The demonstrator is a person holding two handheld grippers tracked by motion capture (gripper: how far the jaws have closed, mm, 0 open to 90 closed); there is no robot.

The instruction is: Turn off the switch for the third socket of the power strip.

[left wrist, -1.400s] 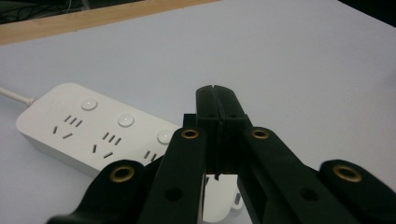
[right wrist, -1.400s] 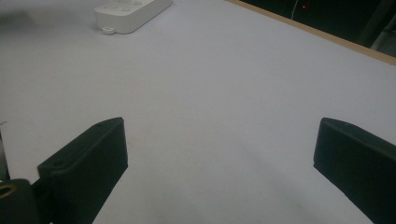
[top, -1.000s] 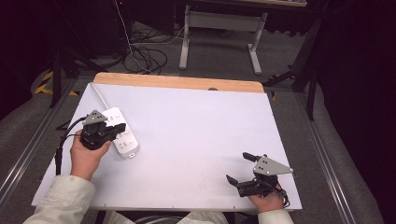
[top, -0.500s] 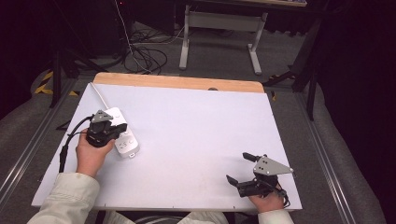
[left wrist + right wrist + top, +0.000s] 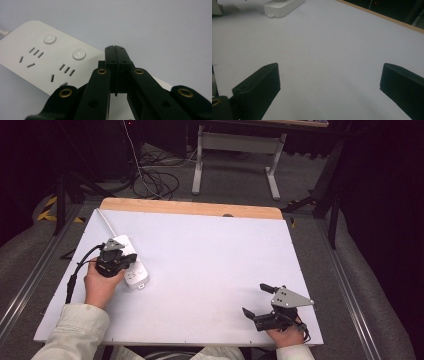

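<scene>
At the table's (image 5: 210, 255) left, the left gripper (image 5: 116, 256) hovers over the white power strip (image 5: 134, 270), its jaws pressed together on nothing, tips above the strip's near end. At the near right, the right gripper (image 5: 254, 300) rests with jaws spread wide.

A white board (image 5: 210, 270) is laid over a wooden table (image 5: 190, 208). Beyond the far edge, black cables (image 5: 155, 180) are coiled on the grey floor, beside a grey metal frame (image 5: 235, 155). Yellow-black tape (image 5: 50, 212) is seen at the left.
</scene>
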